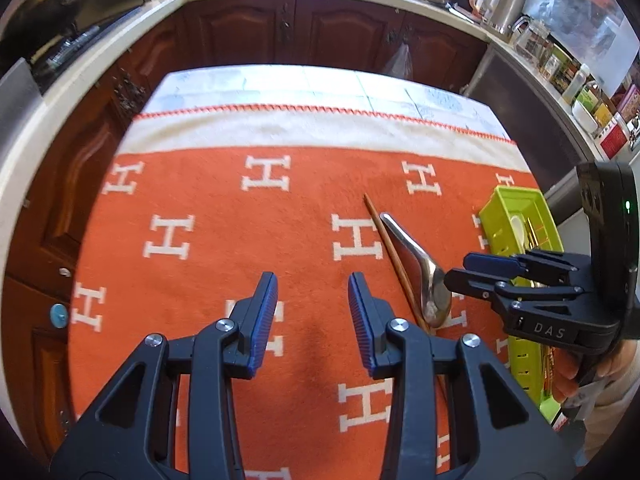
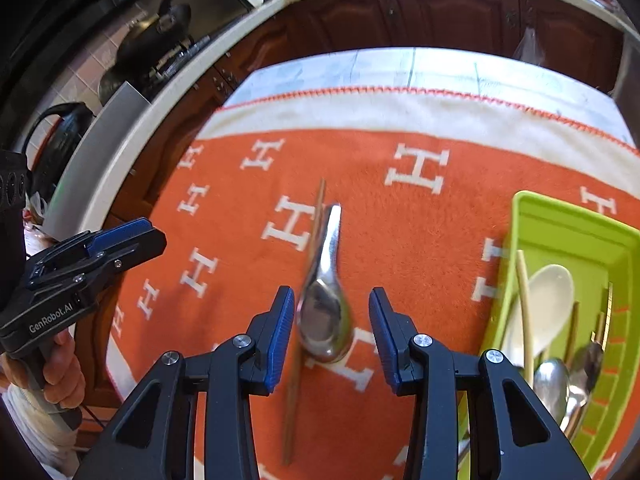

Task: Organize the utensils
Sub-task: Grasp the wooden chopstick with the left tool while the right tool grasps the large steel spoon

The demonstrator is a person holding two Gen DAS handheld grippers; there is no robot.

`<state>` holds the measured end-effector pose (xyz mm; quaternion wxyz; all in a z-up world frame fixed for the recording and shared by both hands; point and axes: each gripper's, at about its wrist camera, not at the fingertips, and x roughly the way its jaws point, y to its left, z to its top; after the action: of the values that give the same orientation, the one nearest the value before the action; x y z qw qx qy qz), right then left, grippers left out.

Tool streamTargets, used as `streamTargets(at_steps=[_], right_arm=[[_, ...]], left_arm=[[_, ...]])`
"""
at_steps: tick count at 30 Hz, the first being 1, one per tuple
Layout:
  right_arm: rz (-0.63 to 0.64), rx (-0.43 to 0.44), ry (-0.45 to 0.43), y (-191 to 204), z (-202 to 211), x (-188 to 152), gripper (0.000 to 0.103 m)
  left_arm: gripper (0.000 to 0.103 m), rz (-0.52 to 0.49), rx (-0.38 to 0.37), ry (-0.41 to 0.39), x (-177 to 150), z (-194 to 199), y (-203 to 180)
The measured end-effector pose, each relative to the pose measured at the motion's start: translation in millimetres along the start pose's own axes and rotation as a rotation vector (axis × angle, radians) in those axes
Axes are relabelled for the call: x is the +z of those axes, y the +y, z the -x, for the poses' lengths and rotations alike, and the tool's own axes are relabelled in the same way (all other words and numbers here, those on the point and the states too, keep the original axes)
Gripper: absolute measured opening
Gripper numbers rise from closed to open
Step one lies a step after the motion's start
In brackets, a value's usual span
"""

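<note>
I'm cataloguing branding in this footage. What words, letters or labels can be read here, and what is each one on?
"DAS": on the right gripper body, in the left wrist view.
"GenRobot.AI": on the left gripper body, in the right wrist view.
"H": repeated white letter on the orange blanket.
Labels on the counter jars and packets: too small and blurred to read.

Your tabletop blanket [image 1: 224, 216] is orange with a repeating white H pattern, cream band and orange zigzag stitching at the far edge. Your tray [image 2: 568, 220] is lime green. Metal spoon [image 2: 324, 320] is shiny silver, chopstick [image 1: 384, 236] brown wood, the spoon in the tray [image 2: 544, 304] cream-white. Both your grippers are black with ribbed blue pads [image 1: 262, 320]. Cabinets [image 1: 340, 28] dark reddish-brown.
</note>
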<state>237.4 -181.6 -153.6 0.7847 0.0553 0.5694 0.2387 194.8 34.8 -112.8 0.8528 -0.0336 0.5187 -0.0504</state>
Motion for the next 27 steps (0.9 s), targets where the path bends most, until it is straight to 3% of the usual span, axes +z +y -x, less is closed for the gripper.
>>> streamTargets(at_steps=[12, 14, 18, 27], right_arm=[[0.062, 0.033, 0.061, 5, -37, -1, 0.039], [0.073, 0.029, 0.053, 8, -37, -1, 0.034], [0.097, 0.000, 0.025, 21, -35, -5, 0.009], [0.069, -0.049, -0.090, 25, 4, -22, 0.005]], left_arm=[[0.033, -0.003, -0.036, 0.035, -7, -33, 0], [0.033, 0.000, -0.037, 0.040, -7, -34, 1], [0.033, 0.001, -0.052, 0.041, -10, -35, -2], [0.034, -0.021, -0.112, 0.082, -20, -45, -35]])
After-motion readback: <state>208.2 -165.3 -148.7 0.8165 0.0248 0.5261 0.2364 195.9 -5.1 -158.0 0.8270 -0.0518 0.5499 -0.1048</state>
